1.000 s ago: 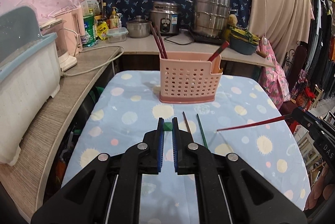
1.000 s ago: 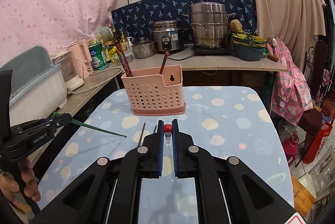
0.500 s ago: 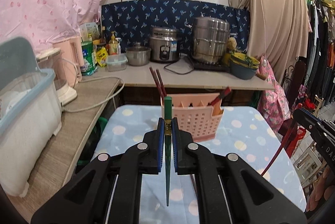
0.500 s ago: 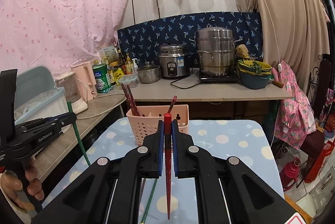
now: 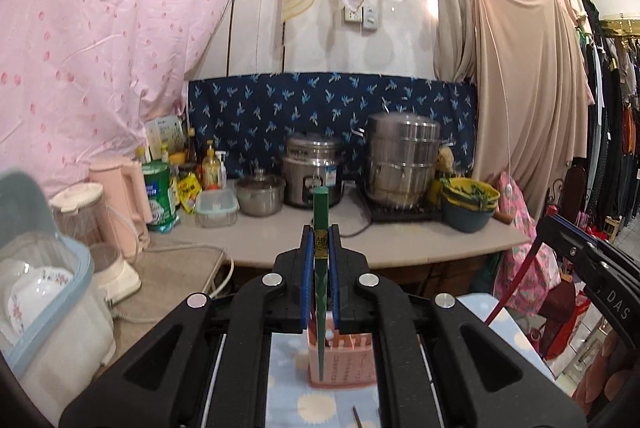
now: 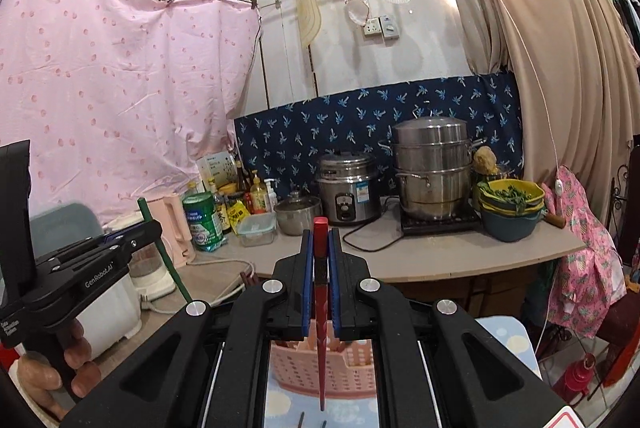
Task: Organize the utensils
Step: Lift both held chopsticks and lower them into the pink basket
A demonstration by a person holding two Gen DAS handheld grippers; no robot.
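My left gripper (image 5: 321,236) is shut on a green chopstick (image 5: 320,292) held upright, tip down over the pink perforated utensil basket (image 5: 344,364). My right gripper (image 6: 321,240) is shut on a red chopstick (image 6: 321,328), also upright with its tip hanging in front of the pink basket (image 6: 320,368). The basket stands on the dotted blue tablecloth (image 5: 288,400). In the right wrist view the left gripper (image 6: 120,244) shows at the left with the green chopstick (image 6: 164,256). In the left wrist view the red chopstick (image 5: 516,280) shows at the right.
A counter (image 5: 400,240) behind holds a rice cooker (image 5: 312,171), a steel steamer pot (image 5: 402,163), bowls (image 5: 470,207), bottles and a pink kettle (image 5: 120,195). A dish container (image 5: 44,312) stands at the left. Loose chopsticks (image 5: 356,416) lie on the cloth.
Both grippers have risen and tilted up, turning the chopsticks from level to upright, tips down. The basket now sits low between the fingers in both views.
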